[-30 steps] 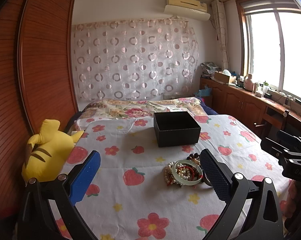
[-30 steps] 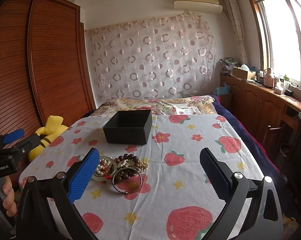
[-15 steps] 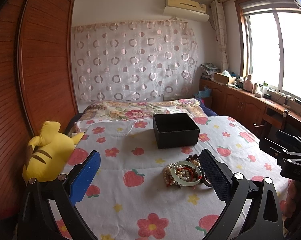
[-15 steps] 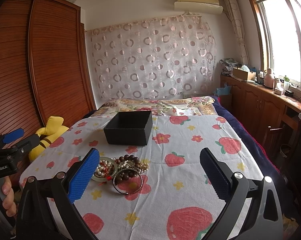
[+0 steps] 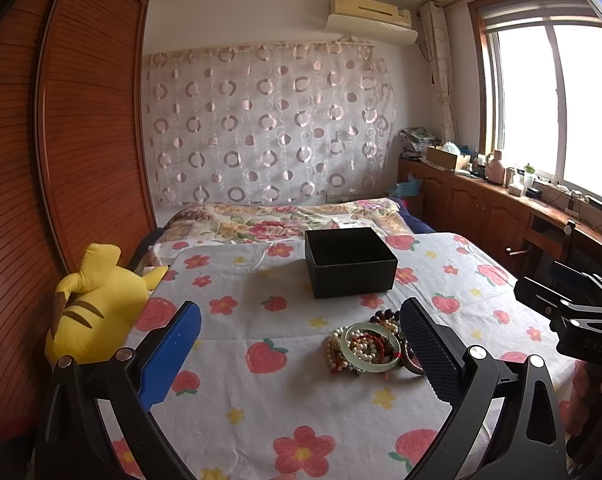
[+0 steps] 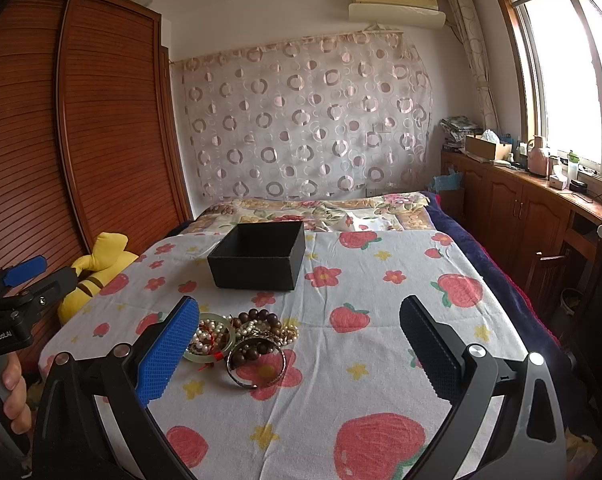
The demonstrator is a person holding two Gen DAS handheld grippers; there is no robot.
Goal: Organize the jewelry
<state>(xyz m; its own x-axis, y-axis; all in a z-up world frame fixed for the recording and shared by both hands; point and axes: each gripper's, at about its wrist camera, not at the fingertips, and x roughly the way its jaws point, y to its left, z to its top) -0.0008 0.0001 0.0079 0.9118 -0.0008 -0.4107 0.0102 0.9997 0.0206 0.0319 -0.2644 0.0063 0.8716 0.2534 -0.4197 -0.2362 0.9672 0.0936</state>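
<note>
A pile of jewelry (image 5: 367,348) lies on the bed: a pale green bangle, pearl strands, red cord and dark wooden beads. In the right wrist view the jewelry pile (image 6: 247,336) includes a metal bangle at its near side. An open, empty black box (image 5: 349,262) stands behind the pile, and it also shows in the right wrist view (image 6: 259,256). My left gripper (image 5: 301,354) is open and empty above the bed, the pile just inside its right finger. My right gripper (image 6: 301,354) is open and empty, the pile by its left finger.
A yellow plush toy (image 5: 95,304) lies at the bed's left edge beside a wooden wardrobe (image 5: 61,160). A folded floral quilt (image 5: 285,220) lies behind the box. Wooden cabinets (image 6: 521,216) with clutter run under the window on the right.
Both grippers have edged slightly; the view of box and jewelry has barely shifted. Nothing was taken hold of.
</note>
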